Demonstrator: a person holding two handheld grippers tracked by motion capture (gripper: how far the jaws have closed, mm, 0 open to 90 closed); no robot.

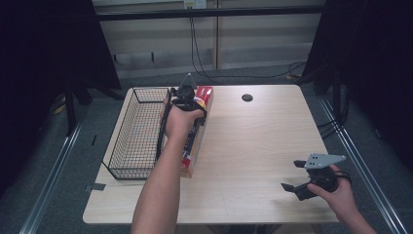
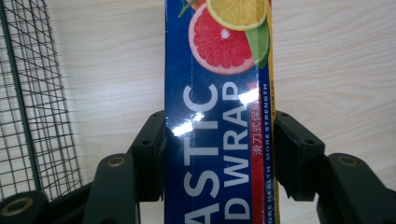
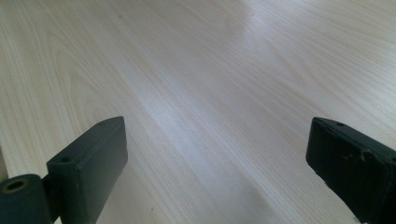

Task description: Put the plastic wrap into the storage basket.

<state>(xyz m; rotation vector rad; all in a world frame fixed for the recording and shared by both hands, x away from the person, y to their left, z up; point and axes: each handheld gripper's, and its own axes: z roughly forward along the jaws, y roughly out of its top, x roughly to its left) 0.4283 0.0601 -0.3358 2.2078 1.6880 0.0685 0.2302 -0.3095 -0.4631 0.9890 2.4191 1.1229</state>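
Note:
A long blue plastic wrap box with citrus pictures lies lengthwise on the wooden table, right beside a black wire basket. My left gripper comes down over the box's far half and is shut on it. In the left gripper view both black pads press the long sides of the plastic wrap box, with the left gripper straddling it. My right gripper rests low at the table's near right corner. Its jaws stand wide apart over bare wood, as the right gripper view shows.
The wire basket stands along the table's left edge, just left of the box. A dark round hole sits near the table's far edge. Cables hang from the wall behind. Bare wood stretches between the two hands.

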